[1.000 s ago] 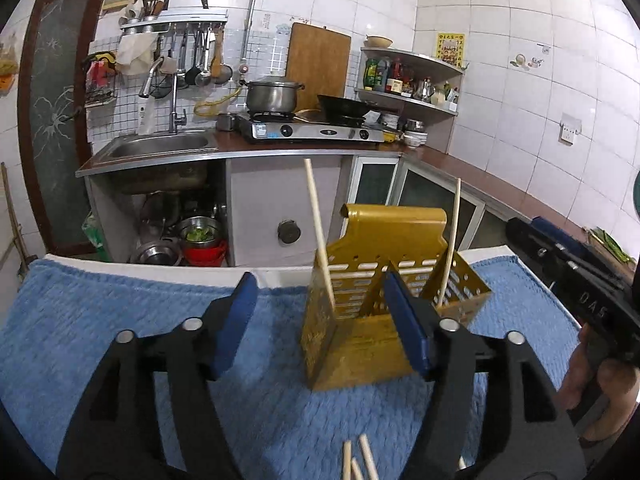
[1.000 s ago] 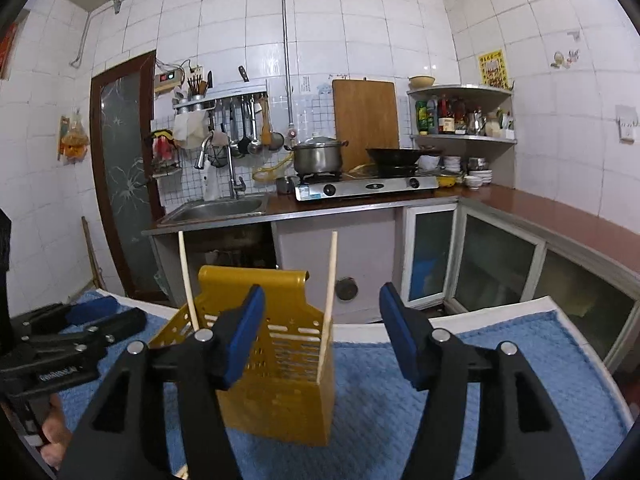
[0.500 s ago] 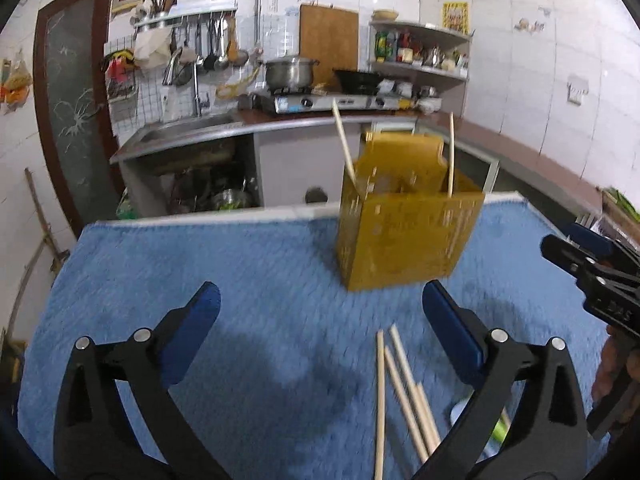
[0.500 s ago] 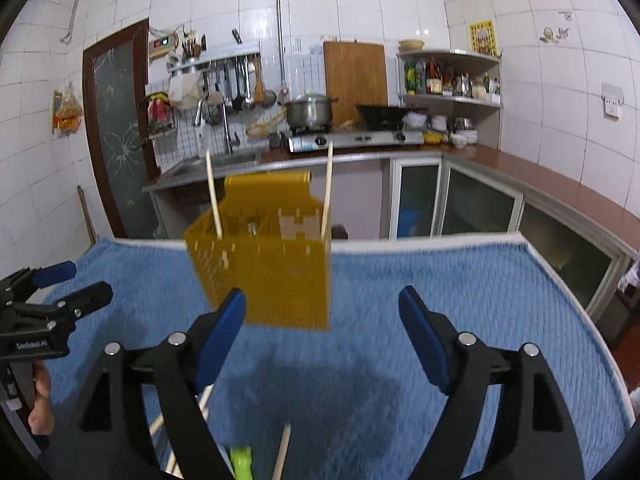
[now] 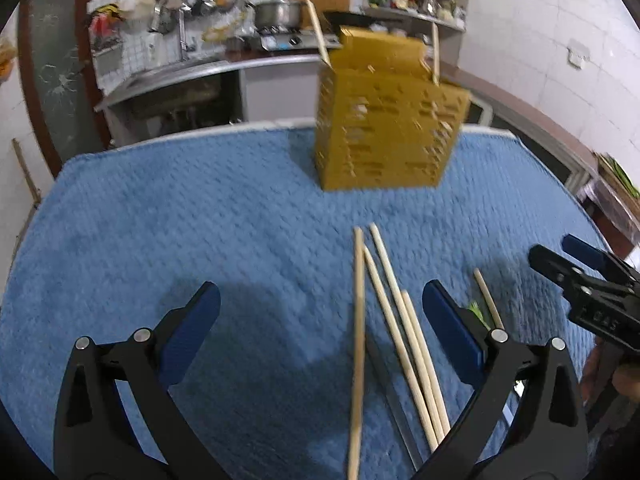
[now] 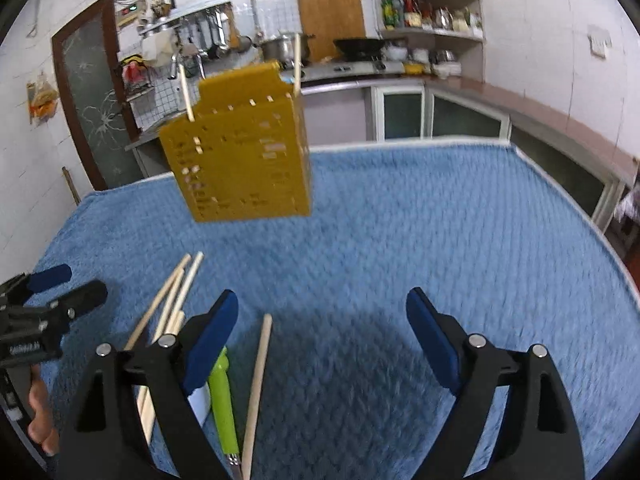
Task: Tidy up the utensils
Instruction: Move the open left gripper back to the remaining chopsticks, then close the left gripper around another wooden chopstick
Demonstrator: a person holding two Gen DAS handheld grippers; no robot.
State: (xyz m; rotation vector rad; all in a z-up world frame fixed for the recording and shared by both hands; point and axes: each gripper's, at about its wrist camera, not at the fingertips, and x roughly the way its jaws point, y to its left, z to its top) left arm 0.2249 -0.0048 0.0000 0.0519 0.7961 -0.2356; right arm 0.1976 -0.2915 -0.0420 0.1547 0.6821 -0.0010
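A yellow slotted utensil holder [image 5: 386, 120] [image 6: 240, 152] stands upright at the far side of the blue towel [image 5: 200, 220] [image 6: 420, 220], with two chopsticks [image 5: 318, 32] [image 6: 186, 90] leaning in it. Several loose chopsticks [image 5: 384, 304] [image 6: 172, 304] lie on the towel. My left gripper [image 5: 320, 312] is open above the towel, the chopsticks just inside its right finger. My right gripper [image 6: 322, 316] has nothing between its jaws, which are still opening; one chopstick [image 6: 258, 376] lies by its left finger. A green-handled utensil [image 6: 224, 400] lies beside that finger, partly hidden.
The towel's white edge [image 6: 420, 145] borders a drop to the kitchen floor. Beyond are a sink counter [image 5: 180, 72], a stove with a pot [image 6: 280, 46] and shelves [image 6: 432, 20]. A hand [image 6: 40, 412] holds the left gripper's handle.
Both grippers pulled back from the holder and sank toward the towel, tilting downward. Their jaws spread wider. The loose chopsticks and the green utensil came into view.
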